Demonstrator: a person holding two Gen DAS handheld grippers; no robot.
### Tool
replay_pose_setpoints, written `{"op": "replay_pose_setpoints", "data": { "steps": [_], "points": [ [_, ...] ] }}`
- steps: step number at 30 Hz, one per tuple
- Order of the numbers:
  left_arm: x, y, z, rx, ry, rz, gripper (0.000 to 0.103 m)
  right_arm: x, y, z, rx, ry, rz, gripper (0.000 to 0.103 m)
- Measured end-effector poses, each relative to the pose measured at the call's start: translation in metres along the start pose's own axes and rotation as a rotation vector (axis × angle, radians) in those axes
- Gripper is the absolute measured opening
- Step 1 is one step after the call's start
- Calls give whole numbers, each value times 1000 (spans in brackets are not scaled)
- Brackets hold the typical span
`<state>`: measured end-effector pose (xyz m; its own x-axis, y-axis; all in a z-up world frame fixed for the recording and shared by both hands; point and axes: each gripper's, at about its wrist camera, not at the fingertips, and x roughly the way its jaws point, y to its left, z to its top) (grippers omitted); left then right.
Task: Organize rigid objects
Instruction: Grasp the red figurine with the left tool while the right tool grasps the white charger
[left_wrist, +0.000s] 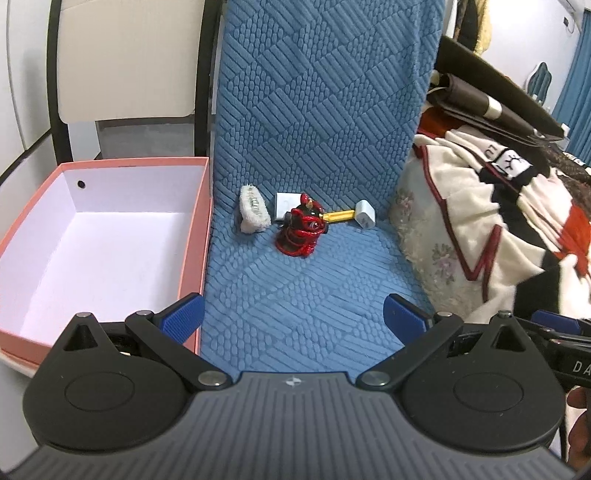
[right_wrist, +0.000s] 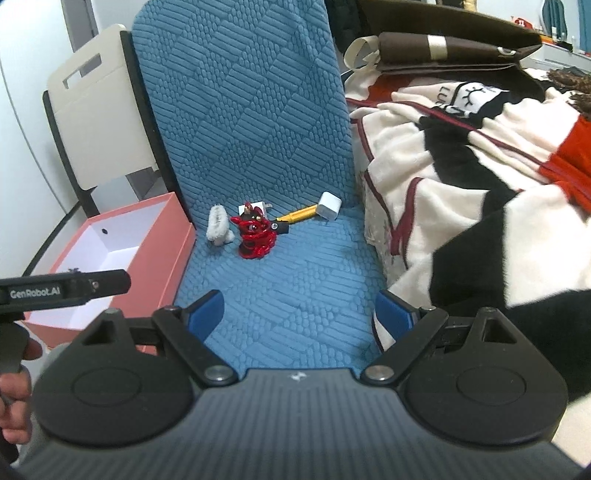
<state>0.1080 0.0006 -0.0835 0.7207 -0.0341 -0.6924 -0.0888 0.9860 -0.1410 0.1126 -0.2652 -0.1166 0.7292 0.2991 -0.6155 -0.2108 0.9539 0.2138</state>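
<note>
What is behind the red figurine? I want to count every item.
Behind the figurine stand a white charger and a yellow tool's dark end, both partly covered. Anything lower behind it is hidden.

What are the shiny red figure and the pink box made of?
The red figure looks like glazed ceramic or glossy plastic: hard, bright highlights on its surface. The pink box looks like matte cardboard: thin flat walls, white lining, no shine.

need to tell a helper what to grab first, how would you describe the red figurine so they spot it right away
Find the blue quilted seat cushion beside the open pink box. Near its back sits a small cluster; the red figurine stands at its front. It is the only glossy red piece, between a white fluffy item and a yellow-handled tool.
</note>
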Motion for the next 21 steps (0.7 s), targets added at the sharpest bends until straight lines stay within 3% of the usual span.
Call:
{"op": "replay_pose_setpoints", "data": {
  "steps": [9, 15, 21],
  "points": [
    [66, 5, 23, -14, 6, -5, 103, 61, -14, 23, -7, 12, -11, 90],
    [108, 8, 35, -21, 11, -12, 103, 97, -16, 41, 6, -4, 11, 90],
    [154, 9, 46, -5, 16, -38, 103, 140, -17, 54, -1, -37, -22, 89]
  ]
}}
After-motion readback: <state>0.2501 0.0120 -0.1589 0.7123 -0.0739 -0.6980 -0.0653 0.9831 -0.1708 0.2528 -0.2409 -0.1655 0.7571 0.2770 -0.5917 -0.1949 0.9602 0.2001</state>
